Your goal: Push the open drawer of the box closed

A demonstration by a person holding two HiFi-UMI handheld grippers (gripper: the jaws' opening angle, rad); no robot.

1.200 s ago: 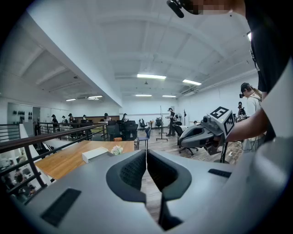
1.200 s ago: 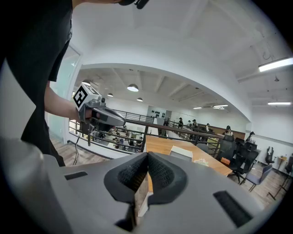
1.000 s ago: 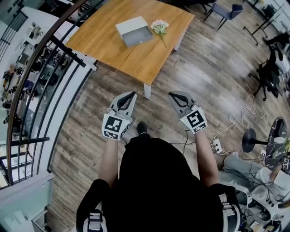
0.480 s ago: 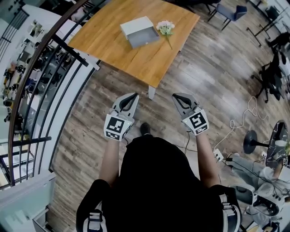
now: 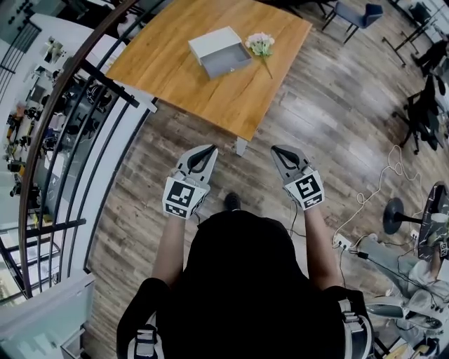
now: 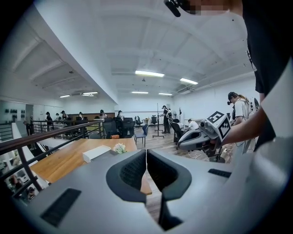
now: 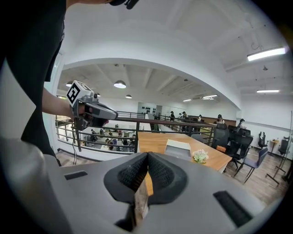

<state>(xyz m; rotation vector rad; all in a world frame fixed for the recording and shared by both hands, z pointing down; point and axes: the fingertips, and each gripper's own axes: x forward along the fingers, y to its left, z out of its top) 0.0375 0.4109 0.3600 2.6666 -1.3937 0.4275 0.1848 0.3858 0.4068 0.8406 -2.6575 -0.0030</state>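
Observation:
A white box [image 5: 210, 42] lies on the wooden table [image 5: 175, 70] far ahead, its grey drawer [image 5: 229, 62] pulled out toward me. A small bunch of flowers [image 5: 261, 45] lies just right of it. The box [image 6: 96, 153] also shows small in the left gripper view, and the box [image 7: 178, 148] again in the right gripper view. My left gripper [image 5: 208, 149] and right gripper [image 5: 276, 149] hover over the floor short of the table, well apart from the box. Both are shut with nothing between the jaws, as the left gripper [image 6: 146, 153] and right gripper [image 7: 147, 155] show close up.
A curved black railing [image 5: 77, 91] runs along the left, beside the table. The near table leg [image 5: 241, 146] stands between the grippers. Cables [image 5: 372, 189] and a stand base [image 5: 394, 214] lie on the floor at right. Office chairs [image 5: 351, 12] stand behind the table.
The table and box have slid lower and to the right in the head view as I come closer. Both grippers stay shut and side by side.

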